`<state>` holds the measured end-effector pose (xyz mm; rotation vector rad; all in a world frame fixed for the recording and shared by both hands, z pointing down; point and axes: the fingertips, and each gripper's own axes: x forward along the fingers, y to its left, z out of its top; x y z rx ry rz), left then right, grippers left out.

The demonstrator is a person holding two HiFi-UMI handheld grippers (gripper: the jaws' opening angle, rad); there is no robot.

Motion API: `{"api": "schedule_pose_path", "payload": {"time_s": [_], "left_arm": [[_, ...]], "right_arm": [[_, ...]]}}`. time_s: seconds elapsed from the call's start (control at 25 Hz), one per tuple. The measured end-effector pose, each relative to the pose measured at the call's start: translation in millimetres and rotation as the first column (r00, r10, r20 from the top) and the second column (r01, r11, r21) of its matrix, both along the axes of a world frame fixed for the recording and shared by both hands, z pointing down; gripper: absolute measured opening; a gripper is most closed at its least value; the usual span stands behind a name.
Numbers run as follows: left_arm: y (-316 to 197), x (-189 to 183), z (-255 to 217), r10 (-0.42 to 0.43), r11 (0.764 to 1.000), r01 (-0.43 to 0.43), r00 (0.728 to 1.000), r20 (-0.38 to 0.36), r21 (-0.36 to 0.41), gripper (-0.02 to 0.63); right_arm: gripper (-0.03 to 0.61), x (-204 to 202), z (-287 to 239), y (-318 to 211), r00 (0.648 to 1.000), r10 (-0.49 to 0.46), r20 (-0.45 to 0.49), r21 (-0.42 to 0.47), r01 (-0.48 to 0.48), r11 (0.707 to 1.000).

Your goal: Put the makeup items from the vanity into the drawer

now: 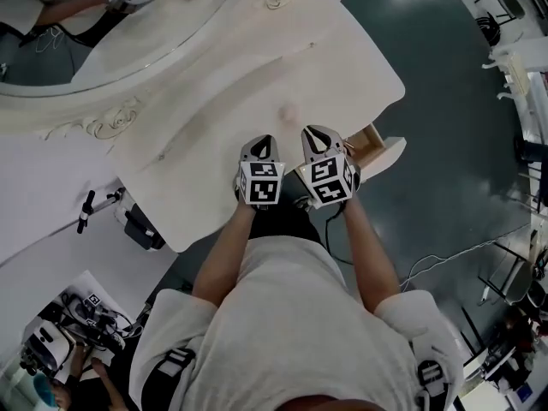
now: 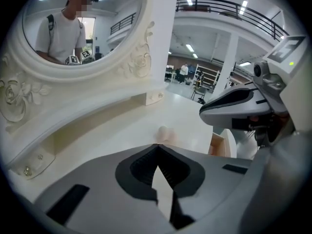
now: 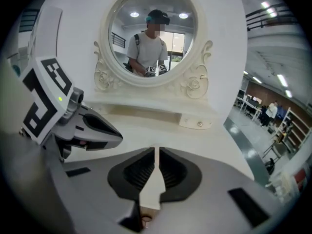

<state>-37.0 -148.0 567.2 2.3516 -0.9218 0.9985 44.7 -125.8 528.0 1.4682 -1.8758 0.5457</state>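
Observation:
A small pale pink, egg-shaped makeup sponge [image 1: 288, 112] [image 2: 163, 132] lies alone on the cream vanity top [image 1: 214, 92]. My left gripper [image 1: 263, 141] [image 2: 157, 146] is shut with nothing between its jaws, its tips just short of the sponge. Beside it on the right, my right gripper [image 1: 315, 132] [image 3: 156, 150] is also shut and empty. Both hang over the vanity's near edge, side by side. The drawer [image 1: 377, 146] [image 2: 220, 145] stands pulled out at the vanity's right side, right of the right gripper; its inside is mostly hidden.
An oval mirror [image 1: 103, 24] [image 3: 148, 33] in a carved cream frame rises at the back of the vanity, with a low shelf [image 3: 146, 113] under it. Dark floor [image 1: 445, 101] lies to the right, with cables and equipment along its far edge.

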Motion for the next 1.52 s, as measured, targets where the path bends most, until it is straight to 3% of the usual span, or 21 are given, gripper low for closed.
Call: {"api": "schedule_pose_path", "payload": {"time_s": [0.04,0.12,0.28,0.56,0.72,1.04,1.52], "left_arm": [[-2,0,2,0.005,1.000,-0.005,1.000,0.002,-0.007,0.005],[-8,-3,6,0.008,1.000,-0.008,1.000,0.005,-0.017,0.006],[-23,-8,14,-0.012,0.999,0.012,1.000,0.010,-0.034,0.006],[-26,-5,25,-0.010,0.997,0.011,1.000,0.014,-0.075,0.006],[-30,-1,30,0.006,0.997,-0.005,1.000,0.014,-0.081,0.006],[-27,-2,36,0.018,0.996,-0.016,1.000,0.022,-0.087,0.006],[-15,0,34,0.048,0.996,-0.045,0.998,0.035,-0.070,0.006]], "right_arm": [[0.028,-2,7,-5,1.000,-0.026,-0.006,-0.028,0.026,0.999],[0.154,-7,24,-13,0.996,-0.088,-0.024,-0.094,0.085,0.992],[0.156,-10,44,-26,0.977,-0.194,-0.082,-0.174,0.178,0.968],[0.158,-9,65,-37,0.957,-0.274,-0.098,-0.258,0.241,0.936],[0.156,-11,82,-39,0.927,-0.349,-0.134,-0.302,0.297,0.906],[0.156,-17,105,-43,0.908,-0.390,-0.150,-0.329,0.327,0.886],[0.123,-13,89,-27,0.951,-0.273,-0.144,-0.233,0.236,0.944]]}}
